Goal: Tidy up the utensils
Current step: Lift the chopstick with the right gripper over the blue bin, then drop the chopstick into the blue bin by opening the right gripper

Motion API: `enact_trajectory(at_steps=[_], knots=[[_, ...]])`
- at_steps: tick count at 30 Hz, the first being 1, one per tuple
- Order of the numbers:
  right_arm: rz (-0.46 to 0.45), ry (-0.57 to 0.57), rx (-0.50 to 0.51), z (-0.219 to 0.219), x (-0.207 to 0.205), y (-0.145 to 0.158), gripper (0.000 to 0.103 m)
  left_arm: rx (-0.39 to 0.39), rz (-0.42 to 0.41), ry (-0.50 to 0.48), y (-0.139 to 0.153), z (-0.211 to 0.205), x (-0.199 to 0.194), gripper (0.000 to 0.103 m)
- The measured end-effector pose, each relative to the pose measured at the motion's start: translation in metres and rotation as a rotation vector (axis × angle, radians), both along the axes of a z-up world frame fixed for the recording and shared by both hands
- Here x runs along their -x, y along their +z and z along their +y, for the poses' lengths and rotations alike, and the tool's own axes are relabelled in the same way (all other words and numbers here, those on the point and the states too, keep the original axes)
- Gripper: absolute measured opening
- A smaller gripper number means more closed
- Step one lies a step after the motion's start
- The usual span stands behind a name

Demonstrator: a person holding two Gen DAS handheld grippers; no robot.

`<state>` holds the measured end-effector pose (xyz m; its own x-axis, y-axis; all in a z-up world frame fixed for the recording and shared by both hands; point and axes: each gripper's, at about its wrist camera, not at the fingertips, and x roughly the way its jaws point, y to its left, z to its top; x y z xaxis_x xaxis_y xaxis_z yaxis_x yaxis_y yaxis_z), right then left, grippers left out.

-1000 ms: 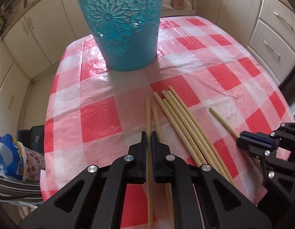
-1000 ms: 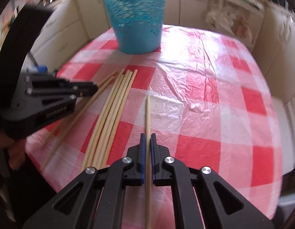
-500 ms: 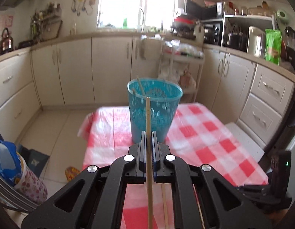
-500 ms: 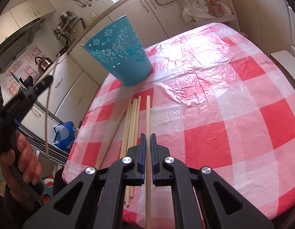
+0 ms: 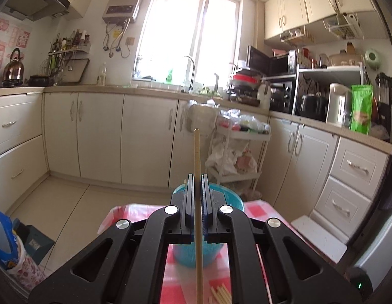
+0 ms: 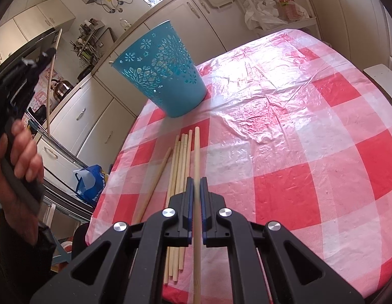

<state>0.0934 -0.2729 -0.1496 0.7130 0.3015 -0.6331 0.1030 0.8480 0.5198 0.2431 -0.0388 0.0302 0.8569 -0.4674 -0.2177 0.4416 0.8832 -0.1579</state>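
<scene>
Chopsticks: two held in tongs, the others flat on the table.

Left chopstick (image 5: 196, 149): was pinched between the closed jaws of the left tongs (image 5: 197, 177). Ran straight along the slit between them and stuck out well past the fingertips, toward the kitchen cupboards, with its tail end passing back under the camera. Was held high over the table, with the blue basket (image 5: 232, 198) below and just beyond the fingertips, half hidden behind them. From the right side, hung slanted off those tongs, which were gripped in the person's left hand (image 6: 23, 152) off the table's left edge.

Right chopstick (image 6: 196, 152): was clamped the same way in the closed jaws of the right tongs (image 6: 194, 180). Pointed down over the checked tablecloth (image 6: 284, 126), with its tip toward the foot of the basket but short of it. Could not tell whether the tip touched the cloth.

Loose chopsticks (image 6: 180, 167): lay in a bundle on the cloth just left of the right tongs and roughly parallel to the clamped stick. One more lay slanted a little further left, near the table's edge.
</scene>
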Motion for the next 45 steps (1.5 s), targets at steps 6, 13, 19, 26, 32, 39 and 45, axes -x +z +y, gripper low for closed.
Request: enact_trajectory(at_steps=[6, 13, 19, 26, 32, 39, 45], knots=[[0.001, -0.018, -0.034, -0.010, -0.010, -0.009, 0.006, 0.082, -0.037, 0.003, 0.025, -0.016, -0.050, 0.004], [0.009, -0.030, -0.067, -0.019, -0.015, -0.017, 0.006, 0.152, -0.053, 0.031, 0.031, -0.040, -0.096, 0.004], [0.021, -0.036, -0.093, -0.023, -0.017, -0.024, 0.006, 0.167, -0.045, 0.060, 0.014, -0.060, -0.120, 0.004], [0.013, -0.045, -0.108, -0.026, -0.017, -0.023, 0.006, 0.108, 0.009, 0.077, -0.034, -0.078, -0.125, 0.004], [0.002, -0.045, -0.110, -0.026, -0.016, -0.018, 0.006, 0.007, 0.067, 0.070, -0.066, -0.079, -0.115, 0.005], [-0.043, -0.037, -0.089, -0.021, -0.018, 0.002, 0.006, -0.045, 0.076, 0.047, -0.070, -0.062, -0.088, 0.021], [-0.105, -0.038, -0.081, -0.018, -0.025, 0.028, 0.006, -0.041, 0.040, 0.066, -0.060, -0.027, -0.053, 0.047]])
